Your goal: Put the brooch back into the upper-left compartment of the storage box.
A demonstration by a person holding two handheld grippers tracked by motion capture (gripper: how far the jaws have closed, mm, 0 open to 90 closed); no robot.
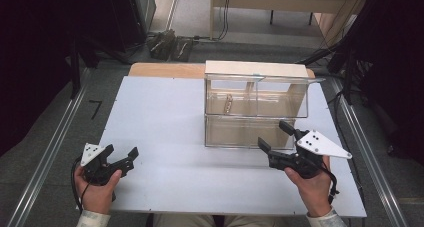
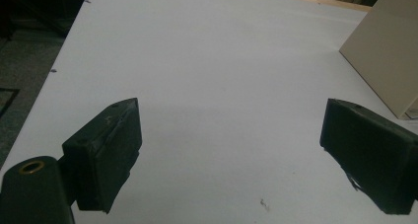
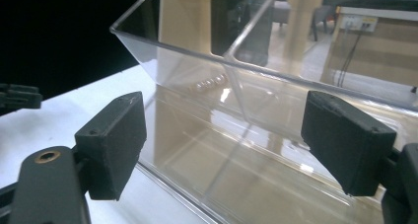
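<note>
A: Nearest us, why is the left gripper [image 1: 122, 159] parked at the tabletop's [image 1: 165, 117] front left corner?

B: It looks idle. Its jaws are spread wide with nothing between them, resting well apart from the work, so I'd judge it is kept clear.

A: And the right gripper [image 1: 275, 137]?

B: Jaws wide open too, empty, held right up against the front of the clear acrylic box [image 1: 255, 104]. In the right gripper view the lower front wall [image 3: 256, 160] sits between the pads, probably lined up for a grip.

A: Where is the box?

B: Right of centre, towards the far edge. A small beaded item [image 1: 228, 104] lies in its upper left compartment.
</note>
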